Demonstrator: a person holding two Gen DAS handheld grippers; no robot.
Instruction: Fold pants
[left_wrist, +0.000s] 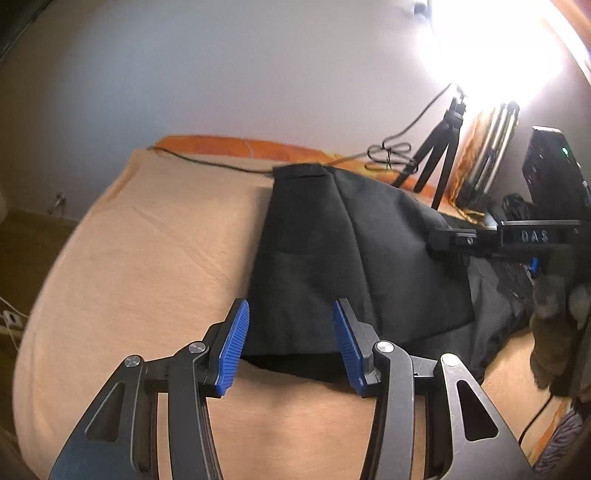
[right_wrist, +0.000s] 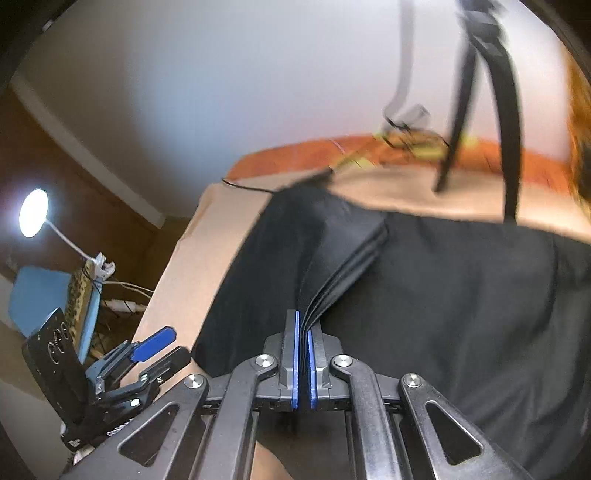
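One pair of black pants (right_wrist: 424, 280) lies on the bed (left_wrist: 147, 240); the right gripper (right_wrist: 303, 332) pinches its layered edge, and the left gripper (left_wrist: 290, 325) hangs open.

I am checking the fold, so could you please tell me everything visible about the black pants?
The black pants are plain dark woven-looking cloth, lying partly folded on the peach sheet. The right gripper is shut on a bunched stack of several layers. The left gripper stands open just above the near edge, pressing nothing. A tripod stands behind them.
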